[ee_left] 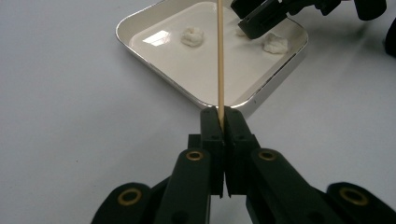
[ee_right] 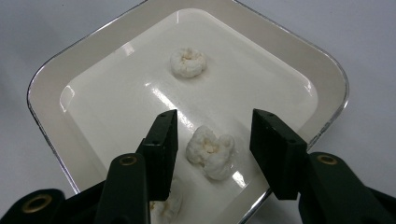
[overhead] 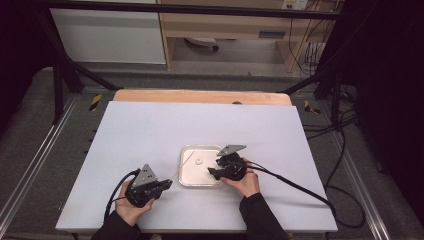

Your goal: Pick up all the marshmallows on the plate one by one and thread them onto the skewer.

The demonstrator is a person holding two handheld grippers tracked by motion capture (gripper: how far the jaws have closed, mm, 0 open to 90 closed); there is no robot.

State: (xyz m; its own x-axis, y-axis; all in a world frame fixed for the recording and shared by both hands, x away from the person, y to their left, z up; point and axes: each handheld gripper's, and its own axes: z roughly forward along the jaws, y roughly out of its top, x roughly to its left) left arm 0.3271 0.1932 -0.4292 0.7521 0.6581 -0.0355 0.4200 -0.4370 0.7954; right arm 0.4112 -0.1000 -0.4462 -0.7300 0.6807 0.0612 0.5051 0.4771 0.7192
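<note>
Looking down, high view: a person's two hands work at a white table (overhead: 150,130). The left hand-held gripper (overhead: 166,184) sits just left of a shallow white tray (overhead: 186,176); the right hand-held gripper (overhead: 214,167) reaches in over the tray's right side.
Left gripper view: the left hand-held gripper (ee_left: 222,114) is clamped tight on a thin wooden skewer (ee_left: 219,51), which points straight ahead over the tray (ee_left: 154,58). White puffy pieces lie inside, one at (ee_left: 193,36).
Right gripper view: the right hand-held gripper (ee_right: 212,133) stands wide apart, its jaws either side of a puffy piece (ee_right: 211,151) on the tray (ee_right: 51,84) floor, not touching it. A ring-shaped piece (ee_right: 187,62) lies farther in; another piece (ee_right: 163,207) sits partly hidden behind the left jaw.
Step in hand: likely picking up the nearest piece to thread it onto the skewer.
Doing it well: lower until the jaws bracket the piece's middle, close gently since it looks soft and crushable, then bring its centre in line with the skewer tip while the left side holds steady.
Surface: smooth, plain white board on a wooden bench.
Room: dark metal frame rails, loose black cables at the right, grey floor, pale cabinets behind.
</note>
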